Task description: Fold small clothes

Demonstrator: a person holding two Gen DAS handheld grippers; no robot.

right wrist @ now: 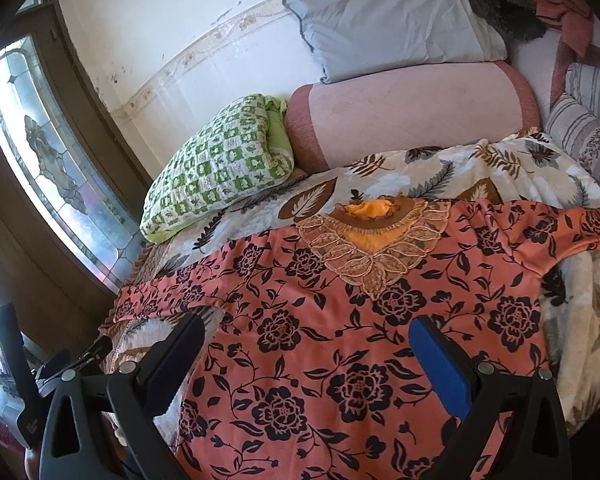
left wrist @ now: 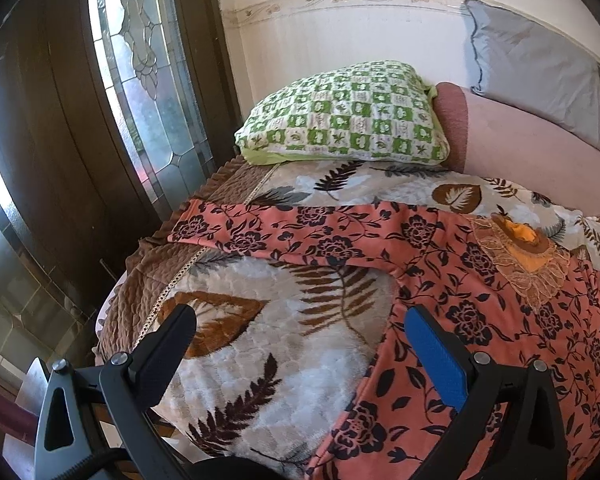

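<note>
With both sets of fingers gaping empty, the left gripper [left wrist: 300, 320] and right gripper [right wrist: 306, 330] are hovering over the flat-spread coral black-flowered long-sleeved garment [right wrist: 340, 312], likely needing to be pinching the sleeve ends and folding them inward evenly.

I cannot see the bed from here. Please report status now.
Left claw open, empty. Right claw open, empty, above garment. Orange floral garment flat on blanket, sleeves out, unfolded. Green pillow beyond, clear.

Daylight from the stained-glass window [left wrist: 140, 80], blown-out glare at left, sharp focus, fisheye-curved dark corners.
</note>
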